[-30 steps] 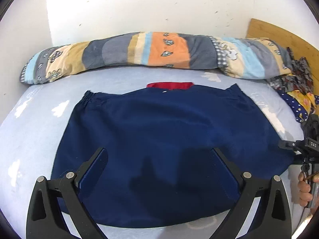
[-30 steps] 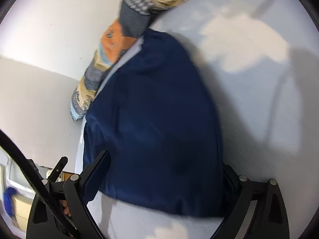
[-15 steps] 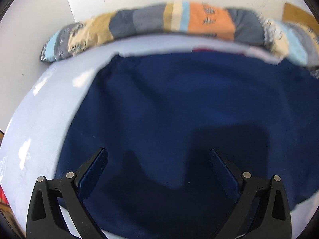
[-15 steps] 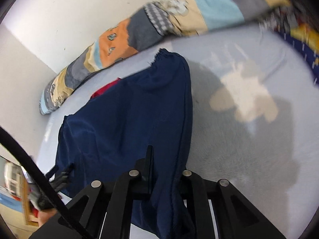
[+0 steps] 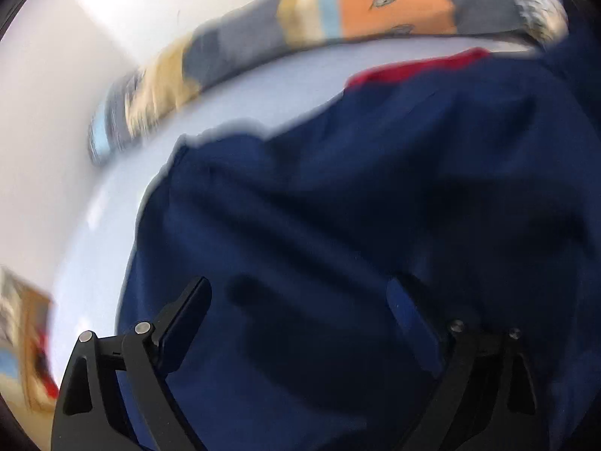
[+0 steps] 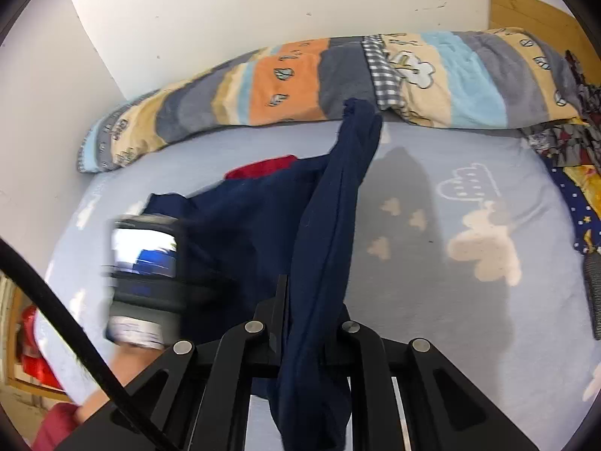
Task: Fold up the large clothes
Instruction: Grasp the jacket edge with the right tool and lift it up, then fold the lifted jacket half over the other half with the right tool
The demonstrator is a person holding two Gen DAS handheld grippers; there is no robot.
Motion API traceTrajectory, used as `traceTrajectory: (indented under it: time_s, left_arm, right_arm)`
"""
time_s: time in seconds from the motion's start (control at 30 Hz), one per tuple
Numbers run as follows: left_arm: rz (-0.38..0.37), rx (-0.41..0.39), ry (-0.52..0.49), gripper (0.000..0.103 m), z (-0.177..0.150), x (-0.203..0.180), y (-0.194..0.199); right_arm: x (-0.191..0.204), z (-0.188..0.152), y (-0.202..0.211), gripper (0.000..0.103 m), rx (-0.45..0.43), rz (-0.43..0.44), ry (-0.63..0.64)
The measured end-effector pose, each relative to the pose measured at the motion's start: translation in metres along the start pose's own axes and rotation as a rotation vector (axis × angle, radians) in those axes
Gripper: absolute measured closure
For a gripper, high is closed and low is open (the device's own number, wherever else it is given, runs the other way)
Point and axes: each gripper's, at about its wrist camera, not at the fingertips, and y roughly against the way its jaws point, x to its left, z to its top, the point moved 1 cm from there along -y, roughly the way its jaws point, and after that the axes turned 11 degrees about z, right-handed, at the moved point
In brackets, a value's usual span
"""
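Right tool: your right tool (image 6: pixel 304 319) has its fingers clenched together on a bunched edge of the large navy-blue fabric garment (image 6: pixel 330 233); the cloth rises ahead as a gathered strip toward the quilt and hangs down over the tool's frame.
Left tool: your left tool (image 5: pixel 300 300) is spread wide, released, tilted, low over the navy garment (image 5: pixel 357 206); nothing sits between its fingers. From the right wrist view you see its blurred body (image 6: pixel 144 270) at the garment's left edge.
Garment: it lies on the pale blue cloud-print bed sheet (image 6: pixel 469 263), left part flat, right side lifted; a red lining patch (image 6: pixel 263 167) shows at the far edge.
Edges: a striped orange, grey and blue rolled quilt (image 6: pixel 300 86) borders the far side against the white wall (image 6: pixel 263 7); a crumpled heap of patterned cloth (image 6: pixel 578 143) sits at the right.
Open room: bare sheet lies right of the lifted strip.
Writing: none readable; the left view is motion-blurred.
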Motion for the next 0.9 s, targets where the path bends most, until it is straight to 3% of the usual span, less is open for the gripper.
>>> traceTrajectory:
  time_s: [0.07,0.13,0.2,0.3,0.47,0.63,0.77,0.9]
  left_arm:
    - [-0.079,-0.016,0.019,0.011,0.002,0.011,0.007]
    - [-0.19,0.014,0.171,0.012,0.0,0.049,0.013]
    - [-0.253,0.018,0.247,0.012,-0.005,0.084,0.019]
    - [-0.216,-0.013,0.281,0.012,-0.015,0.132,0.03]
    - [-0.209,0.021,0.42,0.011,-0.054,0.221,0.028]
    - [-0.186,0.075,0.577,0.012,-0.102,0.307,0.006]
    - [-0.106,0.071,0.61,0.012,-0.128,0.354,-0.004]
    - [-0.095,0.092,0.658,0.012,-0.146,0.382,-0.015]
  right_arm:
    - [0.007,0.004,0.001,0.092,0.002,0.011,-0.001]
    - [0.021,0.011,0.003,0.092,-0.001,0.017,0.026]
    - [0.039,0.018,0.006,0.092,-0.004,0.03,0.039]
    - [0.075,0.027,0.008,0.092,-0.01,0.035,0.086]
    - [0.154,0.033,-0.012,0.092,0.029,-0.017,0.218]
    - [0.229,0.012,-0.084,0.092,0.103,-0.082,0.326]
    - [0.275,-0.02,-0.161,0.092,0.151,-0.046,0.342]
    - [0.311,-0.049,-0.228,0.092,0.197,0.01,0.333]
